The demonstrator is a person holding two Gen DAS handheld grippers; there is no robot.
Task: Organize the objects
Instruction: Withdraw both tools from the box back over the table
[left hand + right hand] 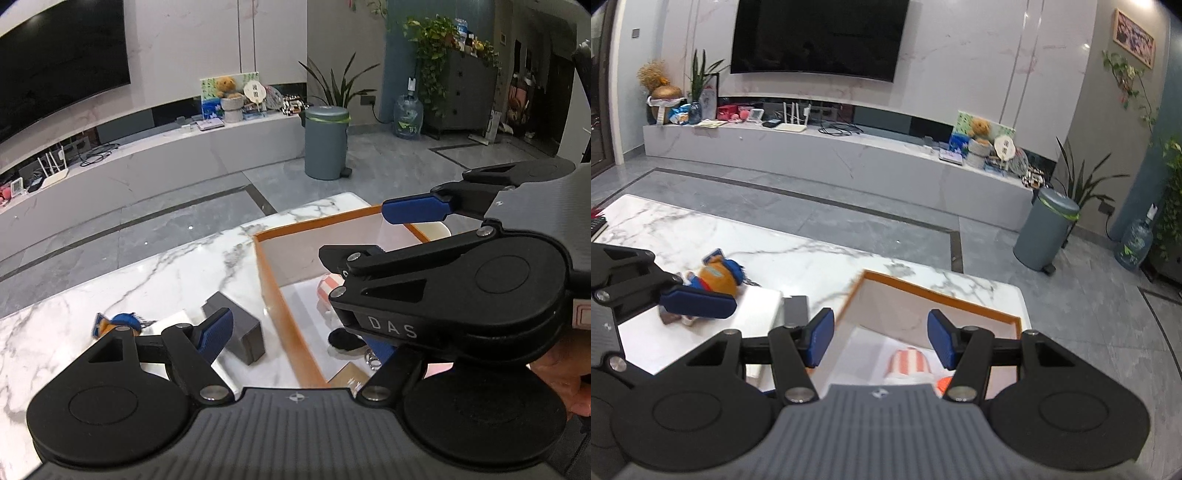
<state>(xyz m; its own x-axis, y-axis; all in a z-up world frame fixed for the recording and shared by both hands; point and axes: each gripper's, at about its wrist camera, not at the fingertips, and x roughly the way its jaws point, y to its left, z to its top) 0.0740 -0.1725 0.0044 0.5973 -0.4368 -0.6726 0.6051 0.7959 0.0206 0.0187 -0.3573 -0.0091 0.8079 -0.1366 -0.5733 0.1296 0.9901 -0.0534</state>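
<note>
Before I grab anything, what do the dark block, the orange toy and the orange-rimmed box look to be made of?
Dark block: hard and matte grey, with crisp edges; probably plastic or coated card, I cannot tell which.
Orange toy: soft plush, going by its fuzzy, rounded surface and blue fabric parts.
Orange-rimmed box: thin, straight walls, orange edge and pale smooth inside; looks like rigid cardboard.

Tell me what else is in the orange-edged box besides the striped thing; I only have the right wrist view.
Observer: A black round item lies in the box, nearer the camera than the striped thing.
Operator: Anything metal in there?
Observer: Yes, small metal rings sit right beside the black item.
Operator: And past the far rim?
Observer: A white rounded item appears just beyond the far orange rim, outside the box.
</note>
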